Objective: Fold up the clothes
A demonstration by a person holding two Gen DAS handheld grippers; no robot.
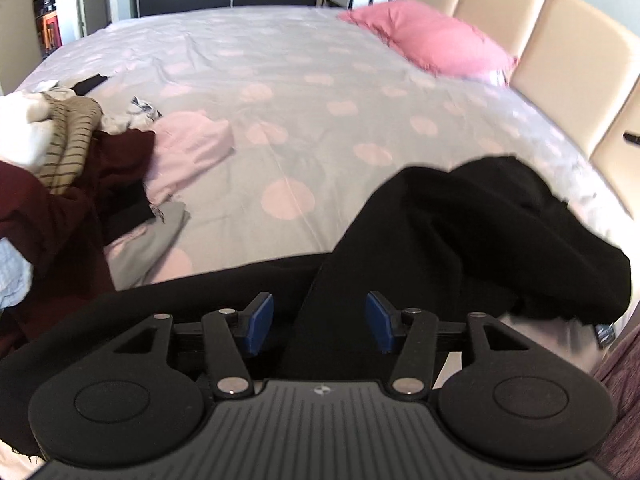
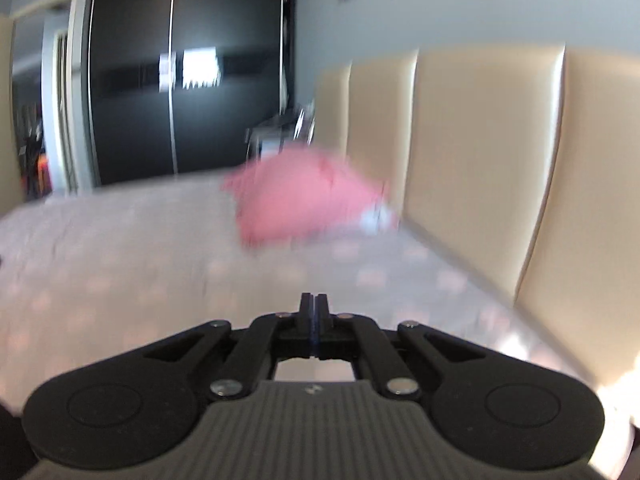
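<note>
- Left wrist view: your left gripper (image 1: 320, 322) has its blue pads apart, with a strip of the black garment (image 1: 472, 240) running between them unpinched. Looks like you've let go mid-fold.
- Right gripper (image 2: 315, 312) is pinched together on nothing, aimed at the pink pillow (image 2: 308, 196).
- Next up is probably regrabbing a black edge.
- Spotted duvet (image 1: 320, 120) ahead is clear; unfolded pile (image 1: 72, 160) sits to its left.

- We see our left hand-held gripper (image 1: 320, 322) as matte black, with two round discs, silver rivets on its linkage arms and blue pads (image 1: 260, 324) on its fingers.
- Our right hand-held gripper (image 2: 314, 308) matches it, above a ribbed grey housing with a small emblem.
</note>
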